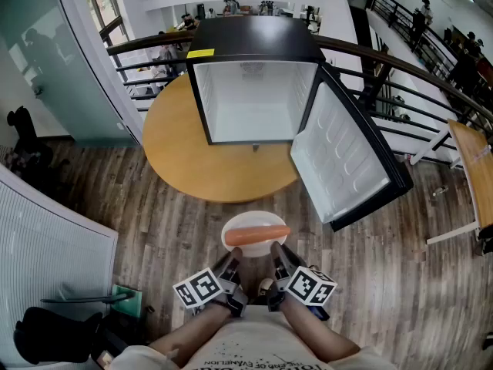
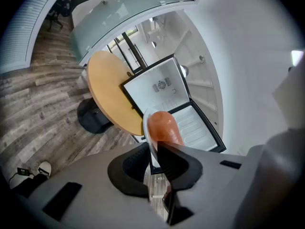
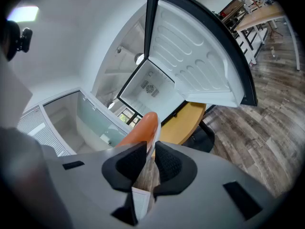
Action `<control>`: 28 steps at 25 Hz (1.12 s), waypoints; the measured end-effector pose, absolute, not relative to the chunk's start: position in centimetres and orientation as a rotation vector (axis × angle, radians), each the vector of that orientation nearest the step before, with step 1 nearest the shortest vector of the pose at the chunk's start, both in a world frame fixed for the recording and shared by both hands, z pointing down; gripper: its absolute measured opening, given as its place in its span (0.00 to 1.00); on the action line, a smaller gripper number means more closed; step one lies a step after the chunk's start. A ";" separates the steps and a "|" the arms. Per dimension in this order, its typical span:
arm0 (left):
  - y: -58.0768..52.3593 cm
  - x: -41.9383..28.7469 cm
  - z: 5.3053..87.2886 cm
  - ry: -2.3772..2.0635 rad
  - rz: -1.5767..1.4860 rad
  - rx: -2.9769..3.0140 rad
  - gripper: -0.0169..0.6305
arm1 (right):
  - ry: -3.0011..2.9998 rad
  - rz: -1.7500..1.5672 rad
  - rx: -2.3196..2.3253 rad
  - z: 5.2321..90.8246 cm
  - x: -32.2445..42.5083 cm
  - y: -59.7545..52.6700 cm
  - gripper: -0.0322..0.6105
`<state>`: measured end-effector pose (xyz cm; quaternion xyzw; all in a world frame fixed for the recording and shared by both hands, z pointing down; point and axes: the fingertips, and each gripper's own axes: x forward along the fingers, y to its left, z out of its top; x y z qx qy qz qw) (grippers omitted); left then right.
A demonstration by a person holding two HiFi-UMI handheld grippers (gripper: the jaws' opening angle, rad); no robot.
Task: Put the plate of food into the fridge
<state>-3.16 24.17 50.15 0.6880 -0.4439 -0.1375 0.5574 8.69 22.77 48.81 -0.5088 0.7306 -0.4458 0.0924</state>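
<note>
A white plate [image 1: 232, 223] carrying an orange sausage [image 1: 258, 235] hangs above the wood floor, just short of the round table [image 1: 173, 149]. My left gripper [image 1: 233, 262] is shut on the plate's near left rim, and my right gripper [image 1: 277, 254] is shut on its near right rim. In the left gripper view the plate edge [image 2: 148, 133] runs between the pads, with the sausage [image 2: 164, 127] beyond. The right gripper view shows the plate rim [image 3: 156, 138] pinched the same way beside the sausage [image 3: 140, 130]. Ahead on the table stands the small black fridge [image 1: 254, 91], its white inside bare.
The fridge door [image 1: 347, 156] is swung wide to the right, out past the table edge. A curved railing runs behind the table. A wooden bench [image 1: 471, 164] stands at the far right. A glass wall is on the left, and a dark bag [image 1: 46, 341] lies at the lower left.
</note>
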 end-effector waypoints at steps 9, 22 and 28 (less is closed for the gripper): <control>24.2 -3.9 50.5 -1.042 -0.325 1.612 0.13 | 2.162 -1.335 -1.514 49.2 7.9 22.8 0.16; 23.9 -6.6 50.6 -1.002 -0.329 1.621 0.13 | 2.130 -1.328 -1.529 49.3 5.2 22.8 0.16; 23.6 -7.9 50.3 -0.975 -0.314 1.651 0.13 | 2.084 -1.311 -1.536 49.1 4.0 23.0 0.16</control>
